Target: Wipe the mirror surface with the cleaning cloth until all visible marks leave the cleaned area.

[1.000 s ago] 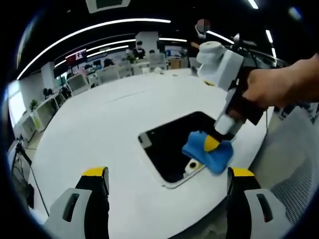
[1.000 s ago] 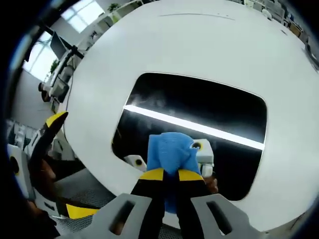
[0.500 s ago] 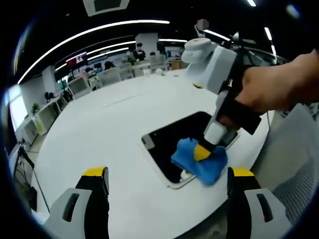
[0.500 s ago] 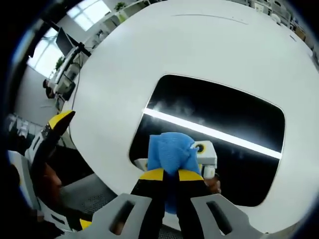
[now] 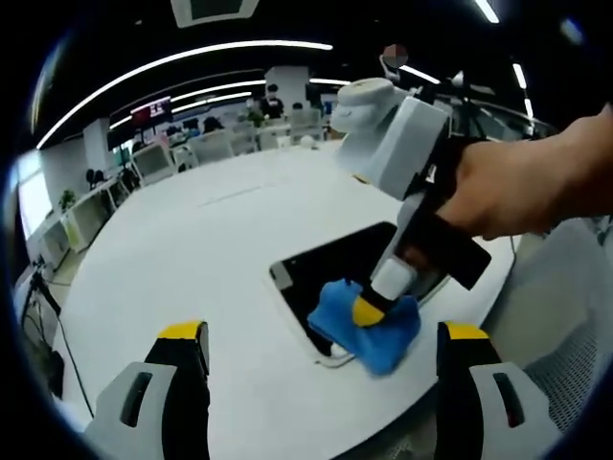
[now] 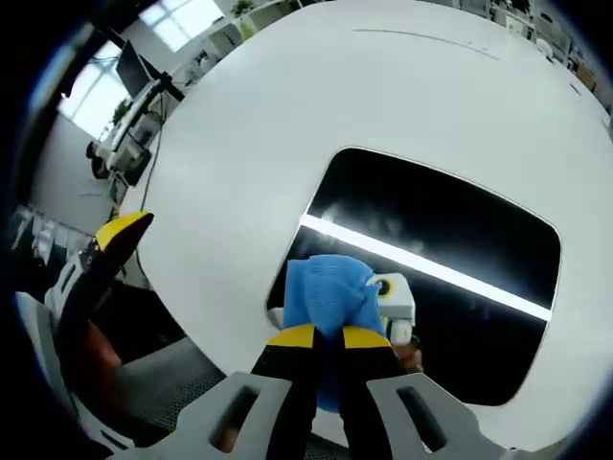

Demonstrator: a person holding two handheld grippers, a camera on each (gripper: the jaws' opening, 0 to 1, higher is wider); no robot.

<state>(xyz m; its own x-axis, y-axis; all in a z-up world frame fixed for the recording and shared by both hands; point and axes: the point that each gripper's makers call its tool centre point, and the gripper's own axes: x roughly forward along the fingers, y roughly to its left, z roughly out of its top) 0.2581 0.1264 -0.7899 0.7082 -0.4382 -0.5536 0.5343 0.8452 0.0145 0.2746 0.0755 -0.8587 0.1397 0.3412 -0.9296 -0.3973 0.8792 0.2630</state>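
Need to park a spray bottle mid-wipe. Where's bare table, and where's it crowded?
Free: the broad white table beyond and beside the mirror, away from the person. Crowded: the mirror's near corner, where the right gripper presses the blue cloth, with the open left gripper hovering close over the table's near edge.

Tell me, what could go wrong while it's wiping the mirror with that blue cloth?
The cleaning cloth sits at the mirror's near corner, partly over its rim, so further strokes there may rub the white table instead. The mirror lies close to the table's edge and could be nudged toward it. The right gripper may leave hazy smudges uncleaned.
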